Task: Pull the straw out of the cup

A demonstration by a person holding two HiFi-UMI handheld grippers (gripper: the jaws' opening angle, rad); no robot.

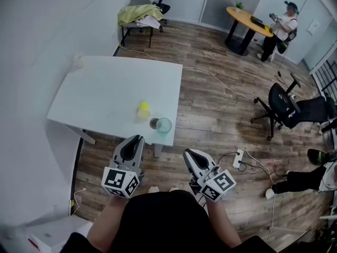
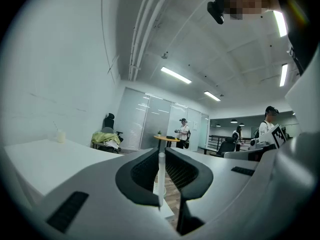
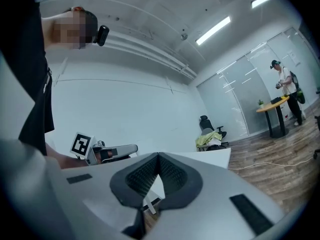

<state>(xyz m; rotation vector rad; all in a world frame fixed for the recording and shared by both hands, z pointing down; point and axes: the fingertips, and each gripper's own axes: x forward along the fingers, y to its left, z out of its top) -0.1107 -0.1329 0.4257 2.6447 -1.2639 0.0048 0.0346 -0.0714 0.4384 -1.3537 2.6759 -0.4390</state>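
Note:
A clear cup [image 1: 164, 124] stands near the front right corner of the white table [image 1: 105, 94], with a dark round thing touching its left side and a yellow cup [image 1: 143, 108] just behind. Both grippers hang below the table's front edge, close to my body. In the left gripper view, my left gripper [image 2: 161, 151] is shut on a white straw [image 2: 160, 174] that runs upright between its jaws. The straw cannot be made out in the head view, where the left gripper [image 1: 138, 138] points at the table. My right gripper [image 1: 187, 153] [image 3: 159, 155] is shut with nothing in it.
A small pale cup [image 1: 79, 62] sits at the table's far left corner. A white cable and a power strip [image 1: 239, 157] lie on the wood floor to the right. A black office chair [image 1: 284, 107] stands further right. A person stands by a round yellow table [image 1: 247, 19] at the back.

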